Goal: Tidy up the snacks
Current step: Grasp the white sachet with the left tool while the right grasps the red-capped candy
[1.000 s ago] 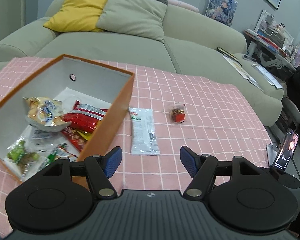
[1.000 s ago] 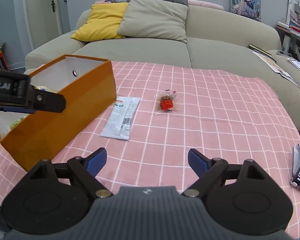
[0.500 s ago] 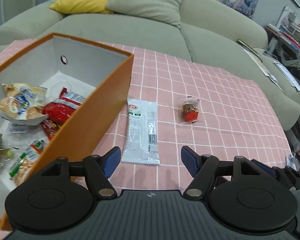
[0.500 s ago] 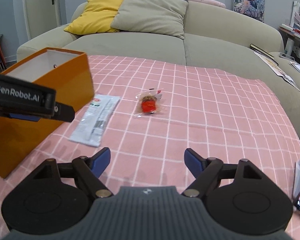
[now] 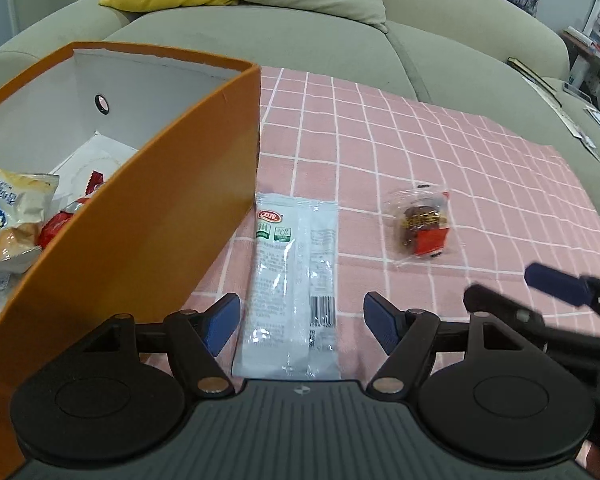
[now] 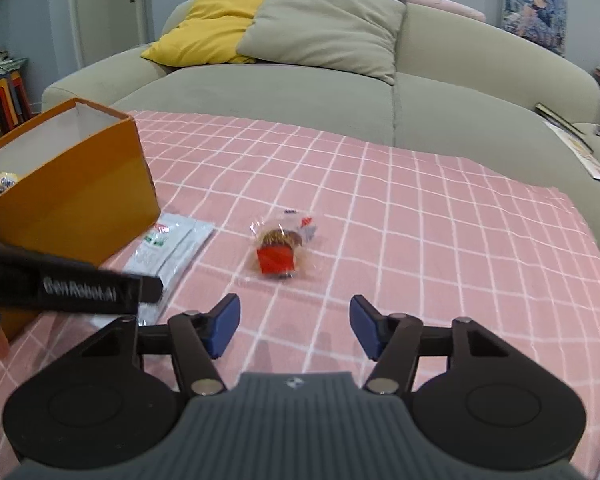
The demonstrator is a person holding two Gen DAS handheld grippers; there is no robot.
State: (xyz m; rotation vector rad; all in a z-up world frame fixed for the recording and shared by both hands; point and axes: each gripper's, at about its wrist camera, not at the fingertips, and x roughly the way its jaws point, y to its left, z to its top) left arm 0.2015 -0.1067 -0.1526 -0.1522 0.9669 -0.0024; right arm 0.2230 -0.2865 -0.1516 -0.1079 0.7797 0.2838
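A long white snack packet (image 5: 294, 276) lies on the pink checked cloth beside the orange box (image 5: 148, 240). My left gripper (image 5: 302, 322) is open, its pads on either side of the packet's near end, not touching it. A small clear-wrapped snack with a red label (image 5: 422, 230) lies to the right. In the right wrist view, my right gripper (image 6: 294, 330) is open and empty, just short of that small snack (image 6: 278, 254). The box (image 6: 76, 200) and white packet (image 6: 168, 248) show at left. The box holds several snack packs (image 5: 8, 220).
The pink checked cloth (image 6: 440, 240) covers the table. A grey-green sofa (image 6: 340, 92) with a yellow cushion (image 6: 212, 28) and a grey cushion stands behind it. The left gripper's body (image 6: 72, 288) crosses the right wrist view at lower left.
Both grippers have moved forward and down. The left one now straddles the white packet's near end; the right one has come close to the small red-label snack. Both stay open.
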